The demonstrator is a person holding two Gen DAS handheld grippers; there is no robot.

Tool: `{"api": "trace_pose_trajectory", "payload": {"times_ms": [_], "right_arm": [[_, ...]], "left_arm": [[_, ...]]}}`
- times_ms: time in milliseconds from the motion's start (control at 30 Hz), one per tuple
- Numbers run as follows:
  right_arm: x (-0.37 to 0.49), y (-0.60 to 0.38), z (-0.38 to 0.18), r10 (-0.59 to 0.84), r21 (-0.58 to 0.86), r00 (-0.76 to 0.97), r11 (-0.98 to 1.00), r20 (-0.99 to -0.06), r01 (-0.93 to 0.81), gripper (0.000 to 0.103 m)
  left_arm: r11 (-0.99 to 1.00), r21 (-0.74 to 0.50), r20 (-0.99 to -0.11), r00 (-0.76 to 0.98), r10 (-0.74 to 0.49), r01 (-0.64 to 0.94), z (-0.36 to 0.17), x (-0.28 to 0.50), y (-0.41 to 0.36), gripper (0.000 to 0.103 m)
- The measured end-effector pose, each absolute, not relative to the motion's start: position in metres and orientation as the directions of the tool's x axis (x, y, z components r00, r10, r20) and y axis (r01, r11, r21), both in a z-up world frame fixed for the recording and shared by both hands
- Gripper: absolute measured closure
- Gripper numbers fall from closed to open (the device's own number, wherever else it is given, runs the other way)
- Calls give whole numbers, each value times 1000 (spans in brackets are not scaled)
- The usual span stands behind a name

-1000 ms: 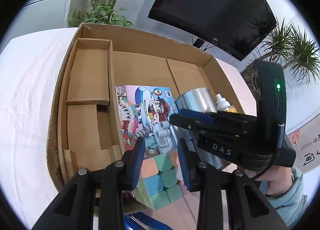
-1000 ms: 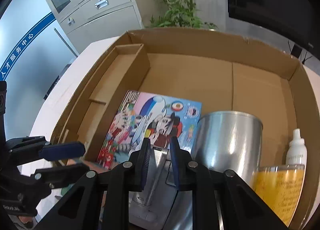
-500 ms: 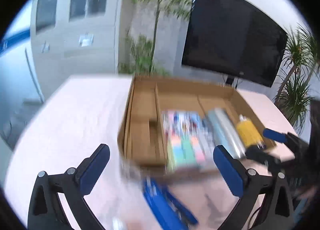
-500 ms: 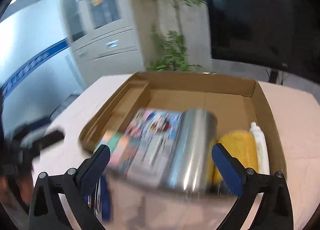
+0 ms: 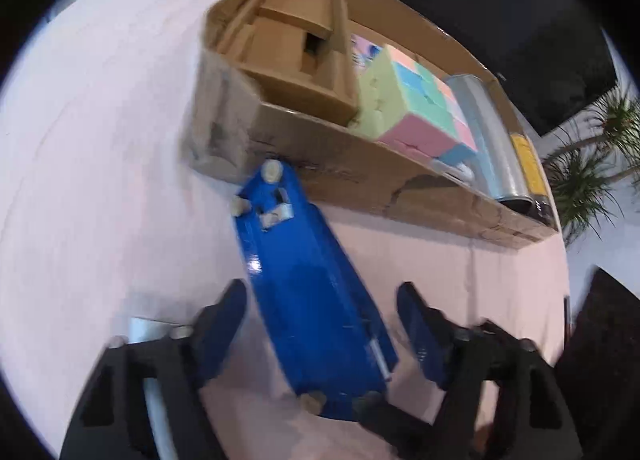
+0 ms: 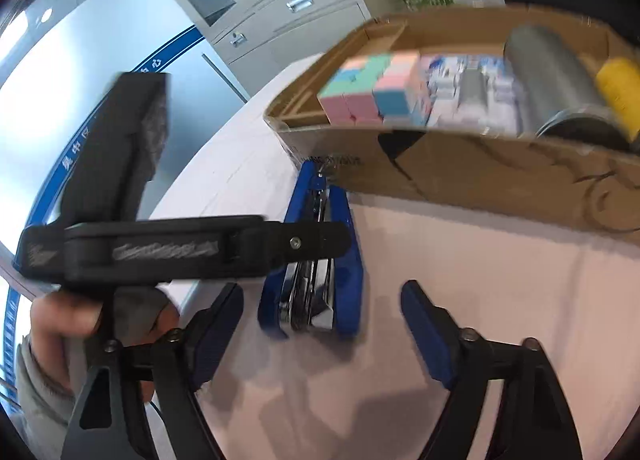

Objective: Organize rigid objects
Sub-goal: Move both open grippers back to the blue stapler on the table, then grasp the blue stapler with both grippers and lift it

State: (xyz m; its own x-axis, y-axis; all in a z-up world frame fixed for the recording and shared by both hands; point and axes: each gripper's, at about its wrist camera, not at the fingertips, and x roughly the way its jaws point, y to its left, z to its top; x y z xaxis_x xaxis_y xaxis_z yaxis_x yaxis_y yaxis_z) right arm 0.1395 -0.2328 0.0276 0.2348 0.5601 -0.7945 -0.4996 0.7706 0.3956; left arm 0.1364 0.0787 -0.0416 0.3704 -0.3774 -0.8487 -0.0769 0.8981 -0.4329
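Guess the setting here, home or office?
Probably an office or meeting room: grey metal filing cabinets with glass-door uppers, a large dark wall screen, potted plants, and a wall band of Chinese signage behind a pale table.

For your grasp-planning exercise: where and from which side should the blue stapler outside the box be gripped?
Grip the blue stapler across its narrow width near mid-body, from above. It lies flat on the table, long axis toward the cardboard box, already between the left gripper's open jaws.

Black left tool (image 5: 320,324) with blue pads (image 5: 224,324) (silver screws), grey sleeve (image 6: 36,388).
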Motion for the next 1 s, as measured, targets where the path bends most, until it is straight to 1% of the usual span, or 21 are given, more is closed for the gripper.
{"api": "trace_pose_trajectory", "payload": {"times_ms": [67,100,167,200,400,467,533,633,667,733,767,833,900,933,967,1000], "right_arm": [[142,-234,19,565,418,214,770,-797,-482,36],[141,-235,15,557,410,215,776,-802,-479,37],[139,-235,10,546,394,215,777,-810,-491,46],[138,-237,7,547,398,204,774,-812,-492,48],[133,-267,13,504,351,259,813,-824,-465,51],[131,-278,14,479,319,281,826,-832,-464,52],[128,-295,18,432,261,312,847,-846,-464,53],[119,-325,28,365,169,366,866,-856,-470,55],[116,-331,30,338,129,383,870,-860,-477,56],[107,-343,35,255,1,439,865,-862,-501,56],[102,-346,38,206,-79,471,853,-857,-516,56],[92,-352,45,147,-190,517,818,-843,-542,56],[73,-343,44,37,-415,620,711,-784,-568,56],[61,-336,38,-19,-556,687,603,-727,-572,56],[51,-331,33,-41,-642,727,507,-685,-575,56],[46,-327,31,-42,-663,738,476,-674,-578,55]], "left_arm": [[896,-437,-855,348,-384,-86,-43,135,74,56],[890,-449,-848,353,-395,-83,-43,134,72,56],[885,-460,-843,349,-409,-75,-42,132,65,58],[885,-460,-843,348,-411,-70,-43,133,62,59],[884,-467,-839,323,-438,-14,-42,137,21,60],[871,-491,-826,303,-474,26,-43,138,3,60],[839,-539,-800,269,-536,70,-43,137,-18,61],[803,-585,-765,252,-592,111,-37,131,-40,62],[802,-586,-760,264,-594,116,-32,127,-41,62],[812,-568,-754,310,-579,133,-21,116,-40,62],[827,-545,-756,347,-555,137,-13,108,-36,62],[852,-511,-763,397,-510,113,-4,97,-21,61],[866,-494,-767,430,-477,78,1,95,-11,58],[866,-495,-764,442,-470,66,2,90,-5,57],[863,-502,-760,446,-473,60,2,88,-1,57],[858,-510,-756,449,-477,53,1,85,4,57]]}}
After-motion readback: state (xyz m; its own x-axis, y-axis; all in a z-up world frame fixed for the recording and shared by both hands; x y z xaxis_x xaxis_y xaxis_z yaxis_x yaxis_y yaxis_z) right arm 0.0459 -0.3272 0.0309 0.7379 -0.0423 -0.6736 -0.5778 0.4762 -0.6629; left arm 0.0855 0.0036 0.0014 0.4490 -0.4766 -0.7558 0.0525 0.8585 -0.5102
